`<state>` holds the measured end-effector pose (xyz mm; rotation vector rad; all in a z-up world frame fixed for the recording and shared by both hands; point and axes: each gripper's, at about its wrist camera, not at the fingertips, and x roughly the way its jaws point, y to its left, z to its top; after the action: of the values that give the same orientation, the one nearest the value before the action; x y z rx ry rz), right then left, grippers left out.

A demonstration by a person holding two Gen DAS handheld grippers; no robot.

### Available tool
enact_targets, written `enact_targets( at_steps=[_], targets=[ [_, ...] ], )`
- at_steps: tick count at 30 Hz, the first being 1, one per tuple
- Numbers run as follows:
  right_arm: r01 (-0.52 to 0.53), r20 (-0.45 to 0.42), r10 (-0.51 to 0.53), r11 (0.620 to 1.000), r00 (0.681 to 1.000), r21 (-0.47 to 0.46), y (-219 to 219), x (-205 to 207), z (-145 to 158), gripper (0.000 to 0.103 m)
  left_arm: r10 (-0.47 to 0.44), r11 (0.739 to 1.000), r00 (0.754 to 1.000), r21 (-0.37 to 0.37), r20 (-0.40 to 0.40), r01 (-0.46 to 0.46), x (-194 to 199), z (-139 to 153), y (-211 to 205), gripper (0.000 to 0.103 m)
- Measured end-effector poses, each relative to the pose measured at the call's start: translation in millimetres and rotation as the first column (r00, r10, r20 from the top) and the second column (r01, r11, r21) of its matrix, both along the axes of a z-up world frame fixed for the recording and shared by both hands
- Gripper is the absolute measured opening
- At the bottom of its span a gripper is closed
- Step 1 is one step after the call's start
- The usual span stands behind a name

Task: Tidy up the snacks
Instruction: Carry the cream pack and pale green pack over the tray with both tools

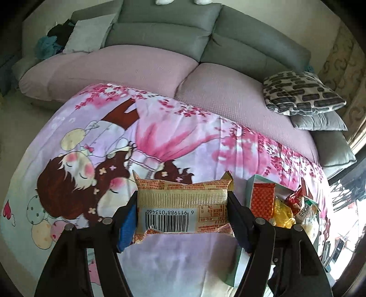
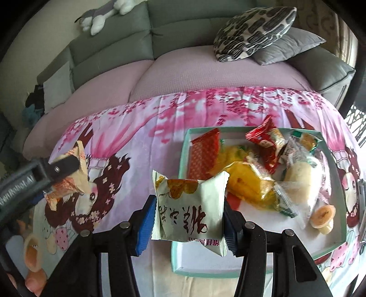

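Note:
My left gripper is shut on a cream and orange snack packet with a barcode, held crosswise above the cartoon-print cloth. In the right wrist view that same packet and the left gripper show at the left edge. My right gripper is shut on a white snack packet with red characters, hanging over the near left corner of a pale green box. The box holds several wrapped snacks, among them a red packet and yellow packets. The box also shows at the right of the left wrist view.
A sofa with pink seat covers and grey back cushions stands behind the table. A black-and-white patterned cushion lies on a grey one at its right end. A plush toy rests on the sofa back.

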<state>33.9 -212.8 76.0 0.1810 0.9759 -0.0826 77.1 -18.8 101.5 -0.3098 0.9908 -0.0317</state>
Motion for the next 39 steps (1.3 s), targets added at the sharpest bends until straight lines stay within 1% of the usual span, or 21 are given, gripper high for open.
enact_targets(
  at_steps=[4, 10, 14, 16, 19, 23, 26, 30, 33, 39],
  targets=[
    [0.037, 0.006, -0.037, 0.999, 0.999, -0.021, -13, -4, 2, 0.056, -0.033, 0.999, 0.999, 0.003, -0.011, 0.033, -1, -7, -20, 0.073],
    [0.058, 0.022, -0.058, 0.998, 0.998, -0.002, -28, -13, 7, 0.056, -0.075, 0.997, 0.997, 0.007, 0.008, 0.075, -11, -4, -38, 0.073],
    [0.082, 0.041, -0.083, 0.997, 0.996, 0.012, -40, -20, 13, 0.056, -0.083, 0.996, 0.996, 0.02, 0.017, 0.083, -18, -2, -47, 0.073],
    [0.101, 0.05, -0.101, 0.995, 0.994, 0.013, -49, -24, 16, 0.056, -0.093, 0.996, 0.995, 0.021, 0.023, 0.092, -21, -1, -52, 0.073],
    [0.154, 0.062, -0.155, 0.988, 0.986, 0.019, -69, -31, 22, 0.056, -0.114, 0.993, 0.993, 0.031, 0.029, 0.113, -25, -1, -61, 0.073],
    [0.251, 0.093, -0.251, 0.968, 0.964, 0.012, -102, -44, 32, 0.058, -0.15, 0.988, 0.988, 0.034, 0.034, 0.149, -31, 0, -74, 0.073],
    [0.326, 0.09, -0.326, 0.945, 0.941, 0.01, -126, -53, 33, 0.058, -0.177, 0.984, 0.983, 0.042, 0.044, 0.176, -35, 3, -85, 0.073],
    [0.39, 0.075, -0.388, 0.921, 0.919, -0.009, -148, -59, 31, 0.058, -0.23, 0.972, 0.972, 0.05, 0.037, 0.228, -40, 1, -102, 0.073],
    [0.392, 0.06, -0.391, 0.92, 0.919, -0.01, -153, -60, 27, 0.058, -0.272, 0.961, 0.962, 0.052, 0.014, 0.271, -43, -6, -117, 0.073],
    [0.307, 0.024, -0.307, 0.951, 0.951, -0.013, -136, -50, 15, 0.058, -0.334, 0.939, 0.941, 0.074, -0.046, 0.337, -46, -24, -140, 0.073]
  ],
)
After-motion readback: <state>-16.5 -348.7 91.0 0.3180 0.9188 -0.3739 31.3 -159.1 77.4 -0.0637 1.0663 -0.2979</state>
